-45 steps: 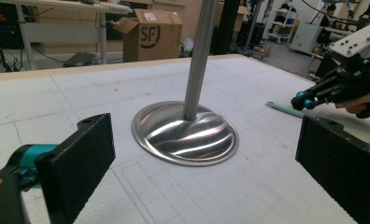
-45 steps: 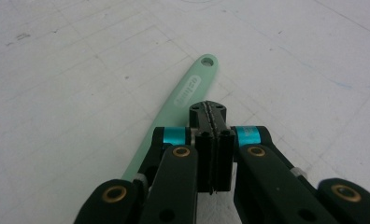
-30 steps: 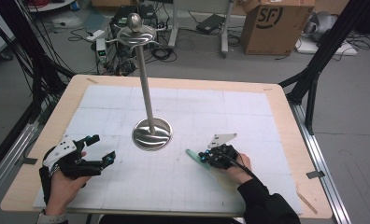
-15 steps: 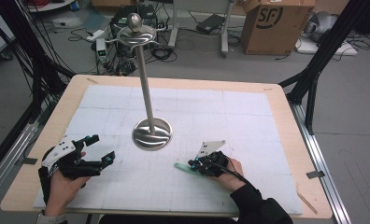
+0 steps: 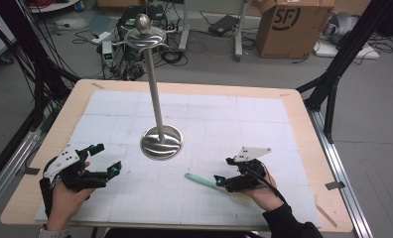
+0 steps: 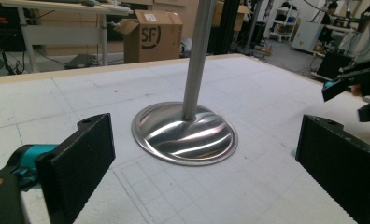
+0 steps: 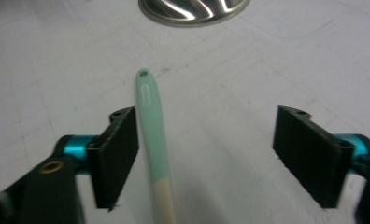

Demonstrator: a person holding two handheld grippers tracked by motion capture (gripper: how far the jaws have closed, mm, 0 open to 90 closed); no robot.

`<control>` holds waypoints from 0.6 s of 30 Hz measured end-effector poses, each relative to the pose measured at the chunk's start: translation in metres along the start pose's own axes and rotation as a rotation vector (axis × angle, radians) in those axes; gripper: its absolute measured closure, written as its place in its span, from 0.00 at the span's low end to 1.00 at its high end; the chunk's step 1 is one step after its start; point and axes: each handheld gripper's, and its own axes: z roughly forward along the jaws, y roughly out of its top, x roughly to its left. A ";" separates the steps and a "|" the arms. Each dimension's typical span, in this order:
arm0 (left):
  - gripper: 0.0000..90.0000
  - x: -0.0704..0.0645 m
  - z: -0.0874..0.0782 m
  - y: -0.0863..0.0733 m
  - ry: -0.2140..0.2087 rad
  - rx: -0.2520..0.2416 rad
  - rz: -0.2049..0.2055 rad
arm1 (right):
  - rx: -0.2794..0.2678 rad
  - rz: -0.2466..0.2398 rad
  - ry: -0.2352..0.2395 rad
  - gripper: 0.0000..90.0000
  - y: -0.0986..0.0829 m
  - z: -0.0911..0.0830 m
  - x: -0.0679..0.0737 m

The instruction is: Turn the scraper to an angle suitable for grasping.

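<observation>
A tall metal stand rises from a round shiny base (image 5: 161,142) at the middle of the white mat, with a knob and hooks at its top (image 5: 144,30). A spatula (image 5: 200,180) with a mint-green handle and a cream blade lies flat on the mat right of the base. My right gripper (image 5: 224,171) is open astride it. In the right gripper view the spatula handle (image 7: 152,135) runs close beside the left jaw, with a wide gap to the other. My left gripper (image 5: 108,157) stands open and empty at the front left, facing the base (image 6: 185,133).
The wooden table (image 5: 303,124) ends close behind both hands. Black frame posts (image 5: 333,74) stand at its right and left. On the floor beyond lie a cardboard box (image 5: 286,25), cables and equipment. The right gripper (image 6: 356,88) shows far right in the left gripper view.
The right gripper has drawn back toward the front edge with the spatula, which now lies flat on the mat between open jaws. The left gripper has barely moved.
</observation>
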 end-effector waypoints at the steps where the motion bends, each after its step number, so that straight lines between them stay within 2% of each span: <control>1: 0.06 0.000 0.001 0.000 -0.001 0.002 0.002 | 0.006 -0.018 -0.013 0.20 -0.002 -0.003 0.001; 5: 0.06 -0.001 0.002 -0.001 0.001 0.010 0.004 | 0.031 -0.084 -0.034 0.11 -0.010 -0.014 0.009; 7: 0.06 -0.001 0.002 -0.001 0.000 0.008 0.003 | 0.042 -0.096 -0.045 0.09 -0.012 -0.019 0.012; 9: 0.06 -0.001 0.001 0.000 0.000 0.007 0.003 | 0.045 -0.092 -0.041 0.01 -0.012 -0.024 0.014; 18: 0.06 -0.002 0.001 -0.001 -0.004 0.006 0.001 | 0.049 -0.111 -0.066 0.01 -0.011 -0.037 0.012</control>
